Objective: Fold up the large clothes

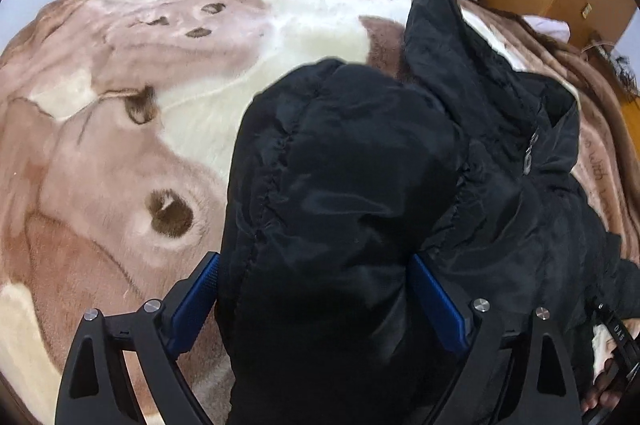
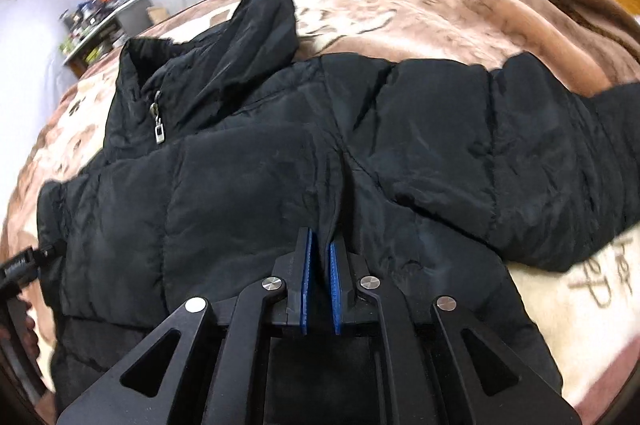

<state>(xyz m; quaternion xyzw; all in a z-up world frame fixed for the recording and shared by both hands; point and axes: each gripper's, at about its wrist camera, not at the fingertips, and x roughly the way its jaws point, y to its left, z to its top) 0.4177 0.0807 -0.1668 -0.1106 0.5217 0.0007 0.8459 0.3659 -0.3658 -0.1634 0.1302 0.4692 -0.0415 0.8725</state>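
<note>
Blanket (image 1: 120, 153): one plush fleece spread over the whole bed, tan and cream, printed with dark paw marks and an animal face; some script lettering shows near its edge in the right wrist view.
Jacket (image 2: 280, 165): one black puffer jacket, quilted in padded bands, smooth and slightly shiny, lying on the blanket with its collar up and one sleeve stretched out to the side.
Sleeve (image 1: 344, 193): a thick rounded roll of the same black cloth, with puckered seams, rising between the left gripper's fingers.
Left gripper (image 1: 316, 289): black frame with two blue ribbed pads, spread wide on either side of the sleeve, tilted steeply down; the cloth fills the gap, and whether the pads press it I cannot tell.
Right gripper (image 2: 320, 281): same build, two blue pads nearly together, pinching a thin ridge of jacket cloth near the lower hem, also angled down.
Hand (image 1: 608, 365): part of one hand shows at the frame edge, wrapped round the other gripper's handle.
Zip pull (image 2: 159, 135): one small silver metal tab hanging below the collar.
</note>
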